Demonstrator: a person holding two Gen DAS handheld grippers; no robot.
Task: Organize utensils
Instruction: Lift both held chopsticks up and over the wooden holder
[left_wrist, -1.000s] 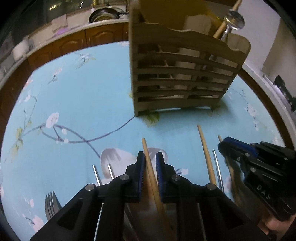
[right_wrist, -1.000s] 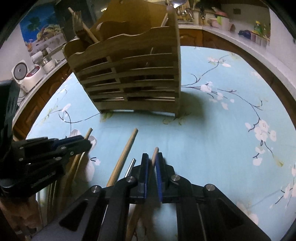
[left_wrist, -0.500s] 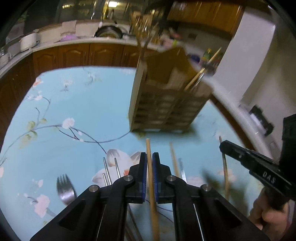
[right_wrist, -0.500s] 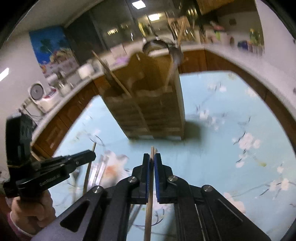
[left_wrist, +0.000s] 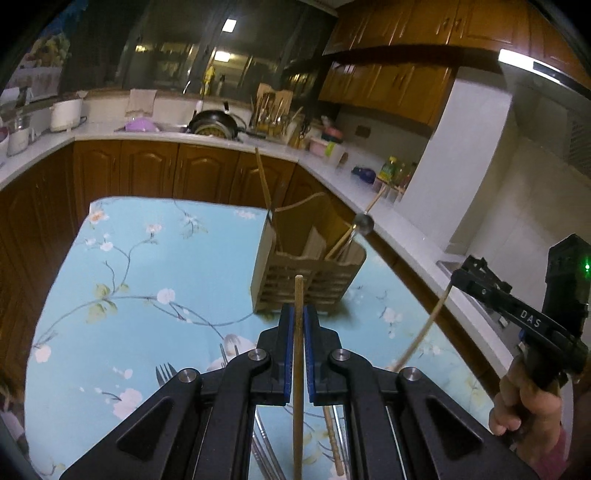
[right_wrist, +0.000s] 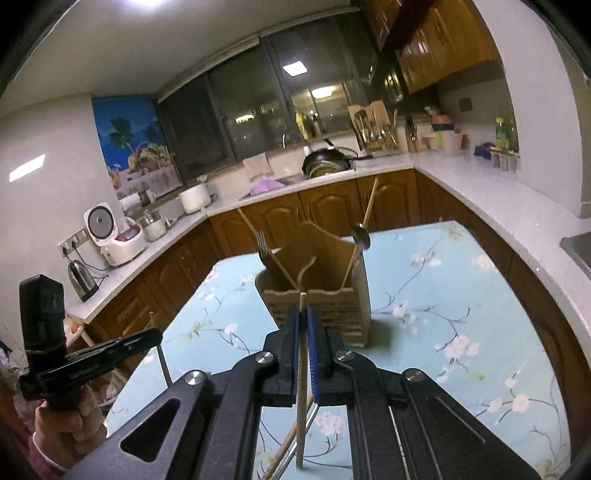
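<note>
My left gripper (left_wrist: 298, 314) is shut on a wooden chopstick (left_wrist: 297, 373) and holds it high above the table. My right gripper (right_wrist: 302, 315) is shut on a second wooden chopstick (right_wrist: 301, 391); it shows in the left wrist view (left_wrist: 463, 280) at the right with its chopstick (left_wrist: 424, 328) hanging down-left. My left gripper shows in the right wrist view (right_wrist: 153, 334) at the left. A slatted wooden utensil holder (left_wrist: 306, 280) stands ahead on the table, also in the right wrist view (right_wrist: 325, 306), holding a fork (right_wrist: 264, 247), a spoon (right_wrist: 360, 236) and chopsticks.
The table has a light blue floral cloth (left_wrist: 147, 280). A fork (left_wrist: 164, 373), metal chopsticks (left_wrist: 264, 443) and another wooden chopstick (left_wrist: 332, 435) lie on it under my left gripper. Brown cabinets and a white counter (right_wrist: 480, 199) run around the table.
Both grippers have risen well above the table, each lifting its chopstick off the cloth. The holder now looks smaller and farther below.
</note>
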